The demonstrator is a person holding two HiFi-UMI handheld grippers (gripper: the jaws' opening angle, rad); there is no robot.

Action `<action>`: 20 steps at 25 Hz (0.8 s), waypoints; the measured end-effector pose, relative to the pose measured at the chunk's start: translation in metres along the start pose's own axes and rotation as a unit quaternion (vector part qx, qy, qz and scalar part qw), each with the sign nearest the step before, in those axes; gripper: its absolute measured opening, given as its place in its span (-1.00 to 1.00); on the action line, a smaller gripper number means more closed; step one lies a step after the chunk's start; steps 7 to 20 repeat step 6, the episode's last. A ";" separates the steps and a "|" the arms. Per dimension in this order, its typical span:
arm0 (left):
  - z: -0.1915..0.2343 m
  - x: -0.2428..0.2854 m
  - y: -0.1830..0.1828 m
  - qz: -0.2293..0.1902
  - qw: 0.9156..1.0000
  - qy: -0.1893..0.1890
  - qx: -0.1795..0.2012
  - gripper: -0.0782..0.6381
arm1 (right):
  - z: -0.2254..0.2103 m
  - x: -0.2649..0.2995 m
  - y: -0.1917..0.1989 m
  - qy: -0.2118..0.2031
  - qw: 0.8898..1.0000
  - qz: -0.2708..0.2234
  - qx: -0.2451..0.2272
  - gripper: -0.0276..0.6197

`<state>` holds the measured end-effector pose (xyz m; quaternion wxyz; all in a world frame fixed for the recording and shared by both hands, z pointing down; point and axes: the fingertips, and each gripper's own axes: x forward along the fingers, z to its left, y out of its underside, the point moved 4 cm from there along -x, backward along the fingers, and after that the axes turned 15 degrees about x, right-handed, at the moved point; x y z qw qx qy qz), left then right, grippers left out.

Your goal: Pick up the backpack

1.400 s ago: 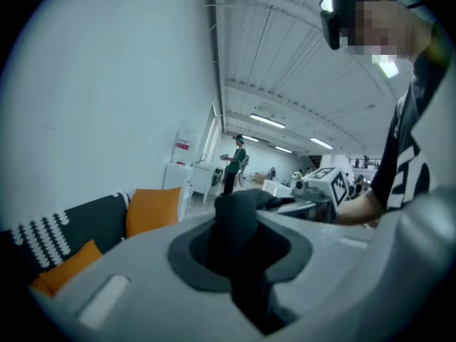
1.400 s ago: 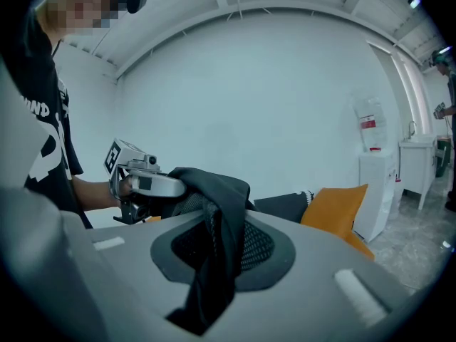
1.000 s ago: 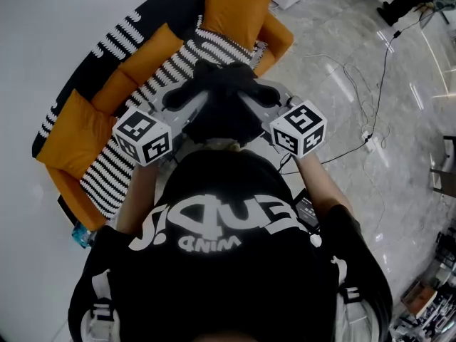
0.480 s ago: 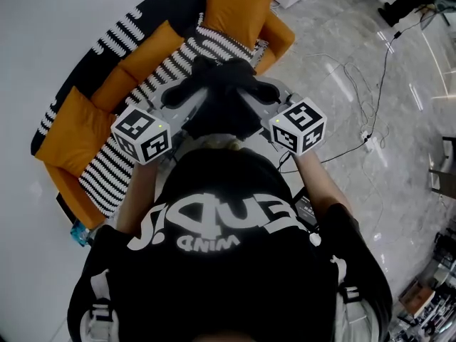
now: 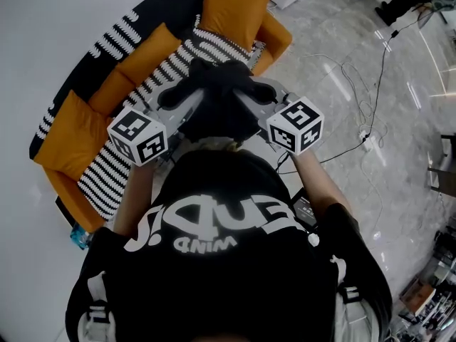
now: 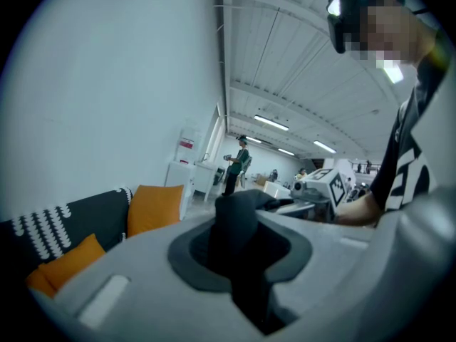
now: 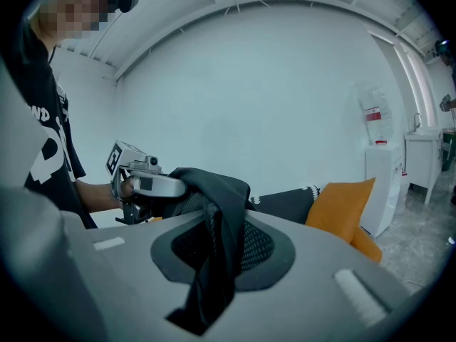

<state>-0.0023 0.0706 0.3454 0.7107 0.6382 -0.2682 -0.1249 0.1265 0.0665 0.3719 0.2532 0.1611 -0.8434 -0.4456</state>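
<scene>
The black backpack (image 5: 217, 104) hangs in the air between my two grippers, over the sofa and in front of the person's chest. My left gripper (image 5: 178, 97) is shut on a dark strap (image 6: 235, 223) of the backpack, which runs down through its jaws. My right gripper (image 5: 256, 91) is shut on a black mesh-lined strap (image 7: 217, 234) that folds over and hangs through its jaws. Each gripper shows in the other's view: the right gripper (image 6: 324, 185) and the left gripper (image 7: 142, 180). The backpack's lower body is hidden behind the grippers and the person's head.
An orange sofa (image 5: 78, 130) with orange cushions and a black-and-white striped throw (image 5: 153, 77) stands below against a white wall. A black cable (image 5: 377, 91) trails over the glossy marble floor at right. A white cabinet (image 7: 388, 180) stands beyond the sofa's end. People stand far back (image 6: 239, 164).
</scene>
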 end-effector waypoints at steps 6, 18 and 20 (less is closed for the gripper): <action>-0.001 0.006 -0.002 -0.003 1.000 0.000 -0.003 -0.59 | -0.006 -0.002 -0.004 -0.008 1.000 0.006 0.002 -0.71; -0.001 0.006 -0.002 -0.003 1.000 0.000 -0.003 -0.59 | -0.006 -0.002 -0.004 -0.008 1.000 0.006 0.002 -0.71; -0.001 0.006 -0.002 -0.003 1.000 0.000 -0.003 -0.59 | -0.006 -0.002 -0.004 -0.008 1.000 0.006 0.002 -0.71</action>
